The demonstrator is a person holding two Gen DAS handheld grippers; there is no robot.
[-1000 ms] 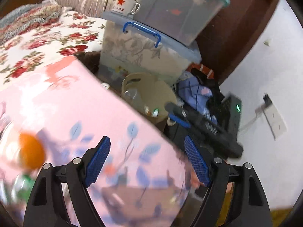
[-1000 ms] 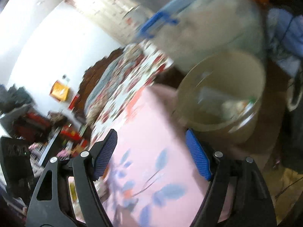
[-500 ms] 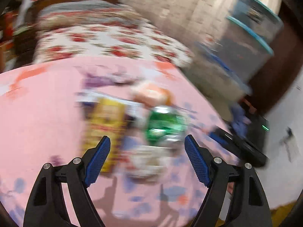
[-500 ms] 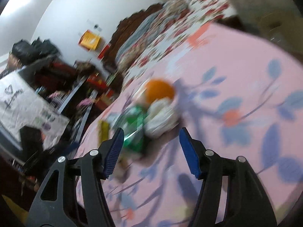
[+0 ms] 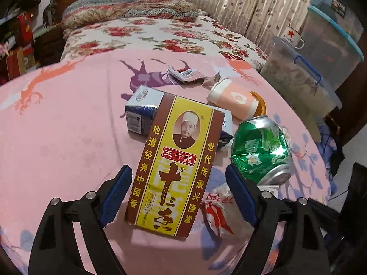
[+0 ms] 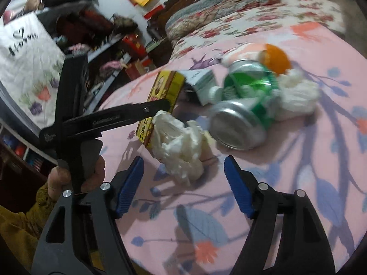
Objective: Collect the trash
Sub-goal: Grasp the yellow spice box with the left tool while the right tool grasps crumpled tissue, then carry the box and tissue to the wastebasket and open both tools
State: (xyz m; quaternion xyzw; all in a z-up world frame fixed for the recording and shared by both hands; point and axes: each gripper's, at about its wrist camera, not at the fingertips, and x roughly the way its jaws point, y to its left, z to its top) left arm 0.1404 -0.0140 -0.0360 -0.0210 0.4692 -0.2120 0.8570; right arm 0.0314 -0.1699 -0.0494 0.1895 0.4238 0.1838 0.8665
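Observation:
Trash lies on a pink flowered tablecloth. A yellow and brown spice box lies between the fingers of my open left gripper, which is empty. A crushed green can, a pink paper cup, orange peel, a blue-white carton and a foil wrapper lie beyond. My right gripper is open and empty, just before a crumpled white tissue. The can and the box also show in the right wrist view.
A bed with a flowered cover stands behind the table. Stacked plastic storage bins with a white mug stand at the right. The left gripper's body and the hand holding it show at the left of the right wrist view.
Both grippers have swung away from the bucket and bins beside the table, back over the trash on the tablecloth. The left now straddles the spice box; the right faces the tissue.

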